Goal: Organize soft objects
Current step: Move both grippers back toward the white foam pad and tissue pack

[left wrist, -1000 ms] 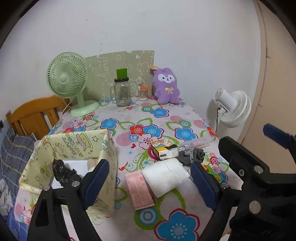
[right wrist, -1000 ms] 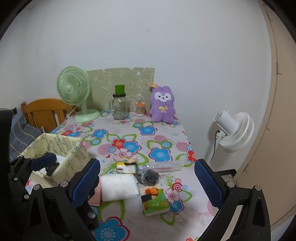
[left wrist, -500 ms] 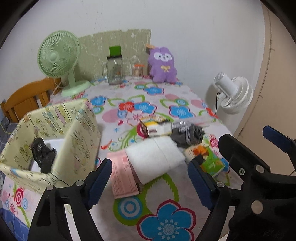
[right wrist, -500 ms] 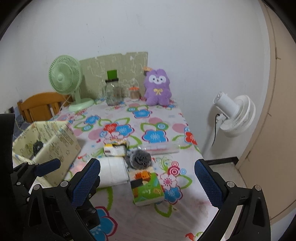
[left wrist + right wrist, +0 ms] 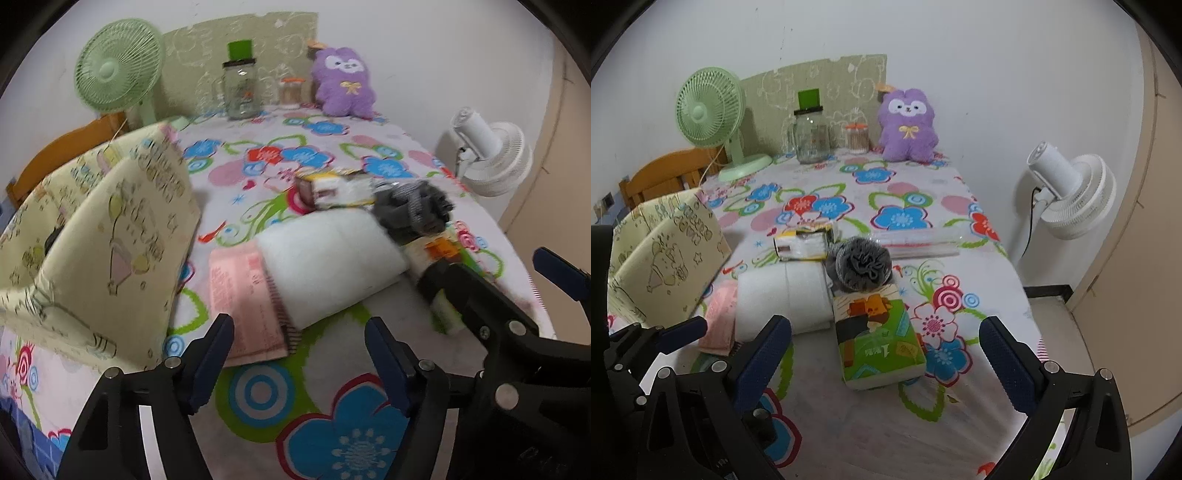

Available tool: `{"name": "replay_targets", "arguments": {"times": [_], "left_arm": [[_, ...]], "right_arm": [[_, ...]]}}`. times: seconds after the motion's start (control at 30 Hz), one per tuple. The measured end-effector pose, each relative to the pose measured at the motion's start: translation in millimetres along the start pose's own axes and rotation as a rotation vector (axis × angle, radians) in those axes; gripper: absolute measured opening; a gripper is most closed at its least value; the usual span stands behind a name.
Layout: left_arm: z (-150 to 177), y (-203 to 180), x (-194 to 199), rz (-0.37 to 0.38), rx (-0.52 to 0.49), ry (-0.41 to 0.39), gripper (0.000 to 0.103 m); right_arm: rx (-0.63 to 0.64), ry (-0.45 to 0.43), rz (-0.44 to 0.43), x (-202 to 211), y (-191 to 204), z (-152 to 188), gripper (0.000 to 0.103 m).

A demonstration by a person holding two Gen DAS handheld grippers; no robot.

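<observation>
Jaws on L gripper (image 5: 299, 354) were apart w/ nothing between, and had just been closing in a bit; R gripper (image 5: 882, 354) jaws stood wide apart, also empty. Both hovered over the near edge of the floral tablecloth (image 5: 849, 424), no contact w/ anything.

Landmark = white folded cloth (image 5: 328, 266), mid-table. Pink cloth (image 5: 240, 295) lay touching its left side, partly tucked under. Grey mesh pouf (image 5: 860, 266) sat at its far-right corner, touching. Green tissue pack (image 5: 875, 336) lay just right of it, R gripper's jaws lined up to either side of the pack from the near side. Small yellow/white box (image 5: 801, 247) was just behind it. Yellow fabric bin (image 5: 110, 240) stood left of it, past the pink cloth, open top. Purple plush (image 5: 908, 125) was well behind it at the wall, beside glass jar (image 5: 809, 140) and green fan (image 5: 709, 114).
</observation>
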State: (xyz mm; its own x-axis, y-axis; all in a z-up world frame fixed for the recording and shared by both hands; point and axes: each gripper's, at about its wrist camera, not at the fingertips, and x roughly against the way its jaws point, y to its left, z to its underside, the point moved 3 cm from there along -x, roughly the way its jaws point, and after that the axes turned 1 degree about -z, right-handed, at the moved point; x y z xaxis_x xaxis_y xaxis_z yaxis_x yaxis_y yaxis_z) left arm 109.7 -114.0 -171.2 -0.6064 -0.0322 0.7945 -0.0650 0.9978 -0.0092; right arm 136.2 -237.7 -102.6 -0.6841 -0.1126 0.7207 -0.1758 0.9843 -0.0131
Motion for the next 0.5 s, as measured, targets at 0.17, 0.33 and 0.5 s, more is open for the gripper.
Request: {"name": "replay_targets", "arguments": {"times": [0.17,0.33,0.5], "left_arm": [[4.5,5.3,-3.0,-0.075,0.009,-0.014,0.071],[1.1,4.7,-6.4,-0.121,0.000,-0.033,0.073],[-1.6,5.9,-8.9,-0.139,0.008,-0.032,0.074]], "right_arm": [[0.009,0.035,-0.010,-15.7,3.2,5.1,0.103],[-0.004,0.056,-0.021,-25.4,2.3,6.7,0.102],[-0.034,0.087,-0.051,-33.2,0.3,6.6,0.096]]}}
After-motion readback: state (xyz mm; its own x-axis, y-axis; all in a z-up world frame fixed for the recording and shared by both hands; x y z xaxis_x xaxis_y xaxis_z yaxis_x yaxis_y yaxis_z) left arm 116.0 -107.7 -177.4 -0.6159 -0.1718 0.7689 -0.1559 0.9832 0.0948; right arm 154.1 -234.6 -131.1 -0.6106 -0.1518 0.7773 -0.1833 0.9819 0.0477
